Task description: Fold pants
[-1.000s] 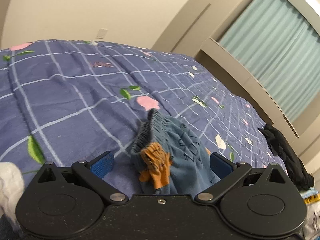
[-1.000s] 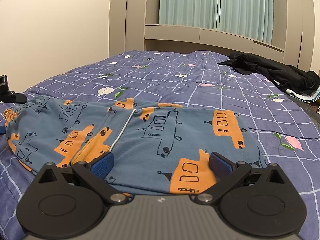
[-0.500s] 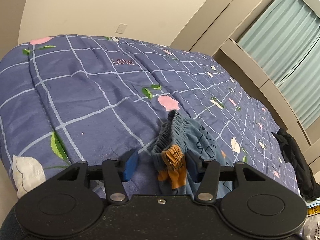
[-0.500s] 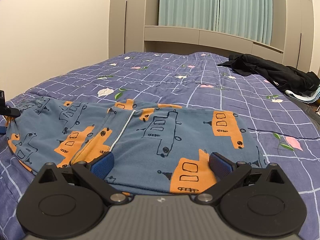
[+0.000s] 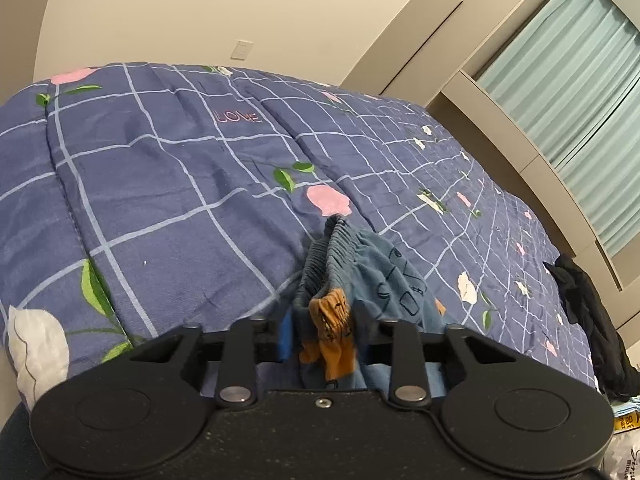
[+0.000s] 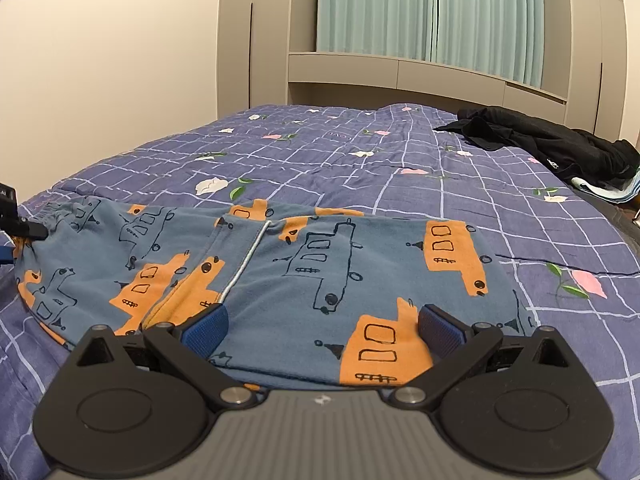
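The blue pants (image 6: 280, 280) with orange vehicle prints lie flat across the purple checked bedspread (image 6: 360, 168). My right gripper (image 6: 324, 330) is open, its blue pads either side of the near hem, just above the cloth. My left gripper (image 5: 320, 336) is shut on the bunched elastic waistband end of the pants (image 5: 344, 280). The left gripper's tip also shows at the far left of the right wrist view (image 6: 16, 220), at the pants' left end.
A black garment (image 6: 552, 148) lies heaped at the far right of the bed, also seen in the left wrist view (image 5: 592, 320). Curtains (image 6: 432, 12) and built-in cabinets stand behind the bed. The bed's edge drops off left of the left gripper.
My left gripper has closed from wide open onto the waistband. The right gripper and the pants have stayed in place.
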A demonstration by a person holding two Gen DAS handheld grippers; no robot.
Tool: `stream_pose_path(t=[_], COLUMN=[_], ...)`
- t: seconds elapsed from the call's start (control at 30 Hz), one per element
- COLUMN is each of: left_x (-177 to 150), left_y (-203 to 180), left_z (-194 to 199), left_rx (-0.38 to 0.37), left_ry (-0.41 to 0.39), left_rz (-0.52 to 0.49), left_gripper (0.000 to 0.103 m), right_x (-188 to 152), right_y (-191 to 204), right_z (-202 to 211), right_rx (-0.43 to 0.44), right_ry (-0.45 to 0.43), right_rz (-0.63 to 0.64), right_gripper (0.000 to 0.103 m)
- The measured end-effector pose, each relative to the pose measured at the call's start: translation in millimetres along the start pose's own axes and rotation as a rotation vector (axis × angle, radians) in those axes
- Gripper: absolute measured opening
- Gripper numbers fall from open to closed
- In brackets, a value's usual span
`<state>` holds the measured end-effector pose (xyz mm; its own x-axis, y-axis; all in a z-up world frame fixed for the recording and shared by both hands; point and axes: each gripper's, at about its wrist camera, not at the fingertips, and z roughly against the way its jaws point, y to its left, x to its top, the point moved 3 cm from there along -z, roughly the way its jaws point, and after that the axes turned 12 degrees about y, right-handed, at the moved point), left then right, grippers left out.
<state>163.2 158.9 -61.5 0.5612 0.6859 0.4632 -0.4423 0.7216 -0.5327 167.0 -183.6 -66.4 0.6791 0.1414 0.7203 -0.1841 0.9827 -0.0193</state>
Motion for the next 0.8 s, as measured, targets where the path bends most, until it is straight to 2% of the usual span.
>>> stream_pose_path(t=[0.07,0.33,0.7,0.8], left_x=[0,1,-9,-16], left_y=[-5,-31,-105,-131], left_z=[2,15,49,59], left_rx=[0.013,0.047,-0.036,-0.075], left_ry=[-0.007,-0.047,-0.126,-0.140], left_rz=[-0.019,-0.112,-0.356,-0.436], left_gripper=[0.021,0.019,0.019,0.019], right_x=[0,0,-1,-2], right_y=[0,-1,-1,-4], right_z=[0,0,0,8], right_rx=[0.002,0.006,0.014,0.030], right_ry=[-0.001,-0.002,-0.008,-0.044], right_rz=[-0.002,-0.005,-0.015,-0.038], right_gripper=[0.103,0.103,0.103,0.103])
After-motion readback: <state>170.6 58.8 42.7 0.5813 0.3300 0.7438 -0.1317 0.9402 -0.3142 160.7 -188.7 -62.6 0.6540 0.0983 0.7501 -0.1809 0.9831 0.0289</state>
